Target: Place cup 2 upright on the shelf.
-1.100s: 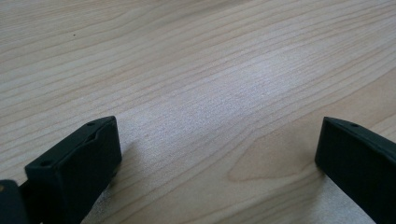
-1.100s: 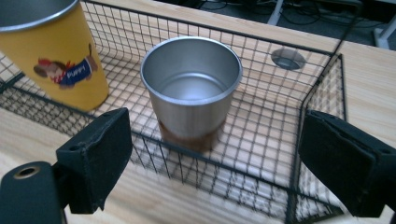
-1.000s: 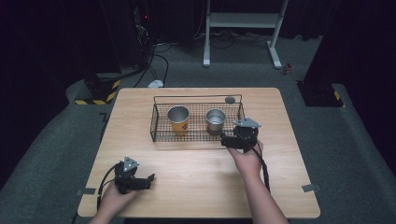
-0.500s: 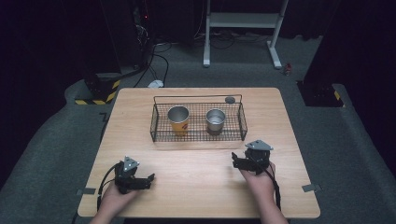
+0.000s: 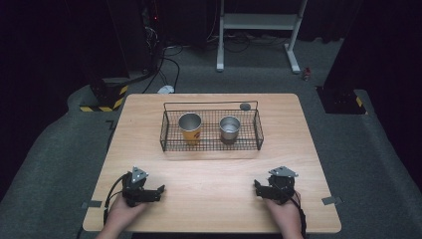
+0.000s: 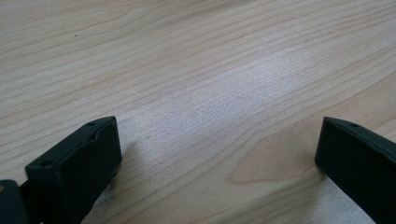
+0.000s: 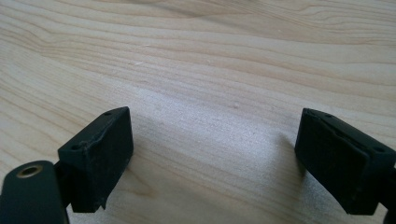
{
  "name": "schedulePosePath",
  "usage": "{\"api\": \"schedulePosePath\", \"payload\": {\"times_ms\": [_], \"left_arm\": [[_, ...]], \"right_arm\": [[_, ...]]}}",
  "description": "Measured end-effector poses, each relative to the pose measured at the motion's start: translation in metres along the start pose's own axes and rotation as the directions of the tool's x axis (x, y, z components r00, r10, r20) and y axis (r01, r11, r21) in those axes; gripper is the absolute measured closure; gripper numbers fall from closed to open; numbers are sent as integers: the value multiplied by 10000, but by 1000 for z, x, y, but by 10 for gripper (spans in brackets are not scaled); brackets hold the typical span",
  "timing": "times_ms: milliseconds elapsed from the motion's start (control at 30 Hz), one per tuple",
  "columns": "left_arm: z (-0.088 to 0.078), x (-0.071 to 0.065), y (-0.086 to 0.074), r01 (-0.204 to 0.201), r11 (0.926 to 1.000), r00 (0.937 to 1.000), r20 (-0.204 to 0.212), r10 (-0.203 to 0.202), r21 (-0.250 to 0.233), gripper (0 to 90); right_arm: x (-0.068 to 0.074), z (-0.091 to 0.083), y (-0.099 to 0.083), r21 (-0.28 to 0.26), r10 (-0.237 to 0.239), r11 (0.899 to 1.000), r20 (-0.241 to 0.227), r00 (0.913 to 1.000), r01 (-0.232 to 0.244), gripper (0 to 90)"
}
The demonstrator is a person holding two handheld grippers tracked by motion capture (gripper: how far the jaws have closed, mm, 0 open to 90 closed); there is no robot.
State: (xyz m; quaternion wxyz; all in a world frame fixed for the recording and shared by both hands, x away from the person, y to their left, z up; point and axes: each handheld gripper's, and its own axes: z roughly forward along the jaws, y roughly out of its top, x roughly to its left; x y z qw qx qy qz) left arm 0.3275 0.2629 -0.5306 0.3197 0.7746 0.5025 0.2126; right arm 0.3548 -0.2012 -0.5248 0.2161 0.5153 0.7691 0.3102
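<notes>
Surroundings noted first: dark grey floor (image 5: pixel 59 164) around the table (image 5: pixel 209 174), a white metal stand (image 5: pixel 259 25) beyond the far edge, cables (image 5: pixel 164 55) trailing on the floor at far left, and a yellow-and-black striped base (image 5: pixel 107 99) off the far left corner. Two grey tape pieces are seen on the floor, one (image 5: pixel 90 204) at the near left corner, one (image 5: pixel 331 200) at the near right.

One wire basket (image 5: pixel 259 130) is set on the far half of the table, its long axis running left to right. Two cups are counted inside, both upright with mouths up: an orange cup (image 5: pixel 190 128) at left and a steel cup (image 5: pixel 229 128) at right, near each other but apart. One small dark round object (image 5: pixel 244 106) lies on the table just behind the basket's far right corner; what it is cannot be told.

Two hand-held grippers are held low at the near edge, well apart and well clear of the basket. The left hand-held gripper (image 5: pixel 158 190) points right, the right hand-held gripper (image 5: pixel 258 187) points left, so the two face each other. In each gripper view the jaws are seen spread wide over bare wood, nothing between them: left hand-held gripper (image 6: pixel 217 154), right hand-held gripper (image 7: pixel 212 154). Nothing is seen lying between the grippers and the basket.
</notes>
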Motion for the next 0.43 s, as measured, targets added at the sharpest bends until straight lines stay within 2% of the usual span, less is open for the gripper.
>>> {"api": "schedulePosePath", "payload": {"times_ms": [433], "left_arm": [[0, 0, 0, 86, 10000, 10000, 9, -86, -41, 7]], "right_arm": [[4, 0, 0, -67, 17, 10000, 104, 9999, -17, 123]]}}
